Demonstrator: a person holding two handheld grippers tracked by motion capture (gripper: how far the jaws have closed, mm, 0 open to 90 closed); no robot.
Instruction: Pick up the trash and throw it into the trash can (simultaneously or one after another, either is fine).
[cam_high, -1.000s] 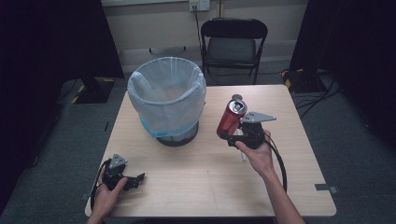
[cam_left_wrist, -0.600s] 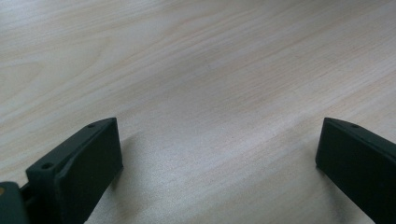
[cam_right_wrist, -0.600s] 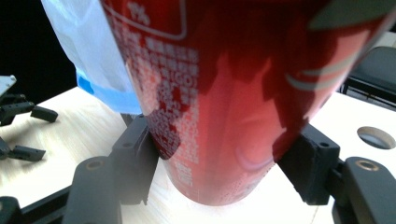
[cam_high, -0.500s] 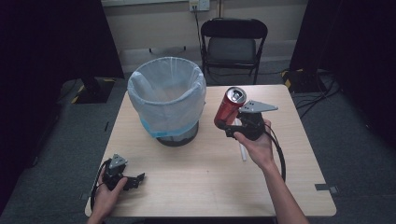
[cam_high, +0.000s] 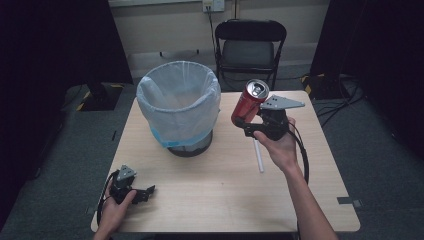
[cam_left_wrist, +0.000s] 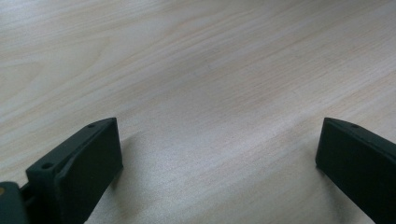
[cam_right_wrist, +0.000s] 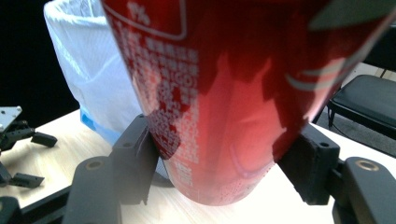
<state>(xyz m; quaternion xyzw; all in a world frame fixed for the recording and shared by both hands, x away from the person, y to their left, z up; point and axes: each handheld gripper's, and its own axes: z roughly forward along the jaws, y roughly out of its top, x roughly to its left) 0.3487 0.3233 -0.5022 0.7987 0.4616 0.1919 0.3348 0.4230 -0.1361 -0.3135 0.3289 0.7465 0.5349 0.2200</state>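
red can (cam_high: 248, 104) sits clamped between the fingers of the right gripper (cam_high: 246, 122), lifted clear of the counter (cam_high: 220, 200) and tilted, its opened silver top facing up and toward the bin. in the right gripper view the two black fingers (cam_right_wrist: 133, 158) press on either side of the can's lower body, its base hanging just above the wood. the can is beside the bin's rim, to its right in the high view, not over the opening.

bin (cam_high: 180, 110) stands upright on the far left part of the counter, lined with a white bag whose edge folds down over the outside; what shows of its inside looks bare, though the bottom is hard to make out.

left gripper (cam_high: 145, 192) rests low at the near left corner of the counter, its fingers spread wide apart with only wood grain between them.

a white straw-like stick (cam_high: 258, 157) lies on the pale wooden counter under the right hand. behind the counter stands a black folding chair (cam_high: 249, 47) against a light wall, with dark curtains on both sides and grey carpet below.
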